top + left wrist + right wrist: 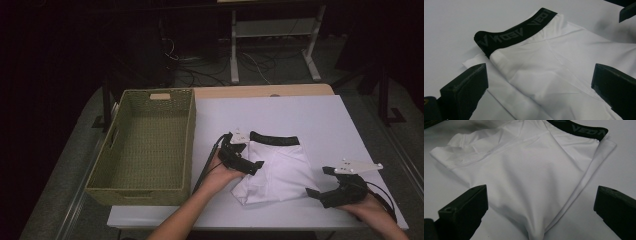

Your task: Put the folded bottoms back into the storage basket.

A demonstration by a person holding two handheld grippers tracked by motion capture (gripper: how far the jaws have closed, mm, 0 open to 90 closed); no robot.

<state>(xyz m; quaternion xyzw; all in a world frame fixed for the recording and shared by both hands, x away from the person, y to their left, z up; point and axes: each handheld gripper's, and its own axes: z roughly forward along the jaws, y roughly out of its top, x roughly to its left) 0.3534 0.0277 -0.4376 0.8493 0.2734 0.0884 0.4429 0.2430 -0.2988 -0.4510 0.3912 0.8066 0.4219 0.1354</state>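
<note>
Now both spread wide: left gripper (243,159) over folded white cotton shorts with black waistband (280,172), right gripper (325,182) just beside.

Smooth white cloth with a faint sheen makes up the folded shorts (272,170), stitched seams showing along one edge; we see its waistband (515,33) as matt black elastic with dull grey lettering. Left of the shorts sits a basket (145,145) of rough, olive-green woven fibre. The counter (300,112) beneath looks smooth, matt white. Beside the shorts, each hand-held gripper's jaws appear as matt black plastic.
</note>
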